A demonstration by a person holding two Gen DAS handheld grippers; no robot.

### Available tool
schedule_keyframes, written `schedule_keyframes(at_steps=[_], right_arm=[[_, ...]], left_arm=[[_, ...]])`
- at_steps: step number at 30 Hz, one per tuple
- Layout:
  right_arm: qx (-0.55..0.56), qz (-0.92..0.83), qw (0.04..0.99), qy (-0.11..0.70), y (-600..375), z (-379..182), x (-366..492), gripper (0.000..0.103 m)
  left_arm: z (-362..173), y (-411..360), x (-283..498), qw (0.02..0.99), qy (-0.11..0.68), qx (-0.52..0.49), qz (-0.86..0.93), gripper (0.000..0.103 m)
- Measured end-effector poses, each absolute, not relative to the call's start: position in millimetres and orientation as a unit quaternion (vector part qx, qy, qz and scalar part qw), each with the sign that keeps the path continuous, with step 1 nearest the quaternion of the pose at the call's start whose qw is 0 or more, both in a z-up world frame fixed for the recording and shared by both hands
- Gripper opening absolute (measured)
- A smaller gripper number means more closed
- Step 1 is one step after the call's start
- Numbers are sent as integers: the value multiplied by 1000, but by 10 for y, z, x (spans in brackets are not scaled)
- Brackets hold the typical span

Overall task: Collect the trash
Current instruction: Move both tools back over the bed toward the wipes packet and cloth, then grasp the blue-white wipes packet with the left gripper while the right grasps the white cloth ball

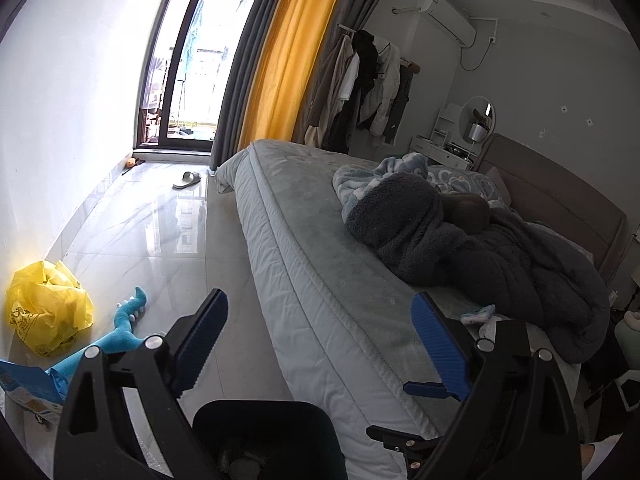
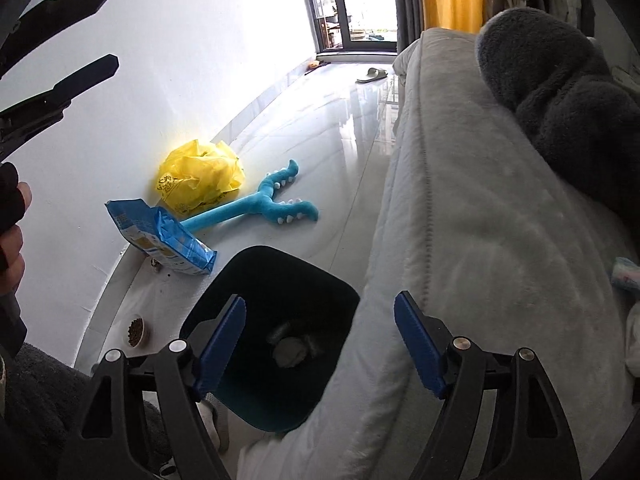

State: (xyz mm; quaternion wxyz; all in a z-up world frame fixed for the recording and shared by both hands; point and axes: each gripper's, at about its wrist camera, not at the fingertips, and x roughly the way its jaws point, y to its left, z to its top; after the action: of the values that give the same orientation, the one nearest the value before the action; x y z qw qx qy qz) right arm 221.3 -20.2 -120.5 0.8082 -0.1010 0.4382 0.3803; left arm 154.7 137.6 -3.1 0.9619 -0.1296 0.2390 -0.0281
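The right gripper [image 2: 320, 344] hangs over a dark bin [image 2: 272, 336] that stands on the floor [image 2: 312, 128] against the bed [image 2: 460, 208]; its jaws are spread wide with nothing between the pads. Down in the bin lies a pale round piece of trash [image 2: 289, 353], ringed by something greyish (the dim interior makes it hard to say what).

The left gripper [image 1: 320, 344] points over the bed's corner, jaws likewise spread and empty. The bin's rim [image 1: 272, 432] shows at the bottom of its view, below the jaws.

By the wall [image 2: 180, 60], well apart from the bin, a crumpled yellow bag [image 2: 200, 176] rests on the floor. A blue plush toy [image 2: 272, 200] lies just beside it, its handle end running under a blue packet [image 2: 160, 236] that lies tipped toward the wall. A small bowl [image 2: 136, 331] of brown pellets sits near the bin's left side.

On the bed a dark fleece blanket [image 1: 460, 248] is heaped toward the headboard. A slipper [image 1: 187, 180] lies on the floor near the glass door [image 1: 188, 60], beside the yellow curtain [image 1: 288, 52].
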Motion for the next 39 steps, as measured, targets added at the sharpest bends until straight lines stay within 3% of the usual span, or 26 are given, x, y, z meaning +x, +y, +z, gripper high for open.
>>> schedule_keyframes(at_steps=[22,39], right_arm=[[-79,298,864,397,-1603,-886,2692,78],[-93,234,876,412,-2279,-985,3053,78]], left_arm=[[-214,369,2274,945,280,-126,-113,95],[-520,-230,2928,901,346,-155,-209,95]])
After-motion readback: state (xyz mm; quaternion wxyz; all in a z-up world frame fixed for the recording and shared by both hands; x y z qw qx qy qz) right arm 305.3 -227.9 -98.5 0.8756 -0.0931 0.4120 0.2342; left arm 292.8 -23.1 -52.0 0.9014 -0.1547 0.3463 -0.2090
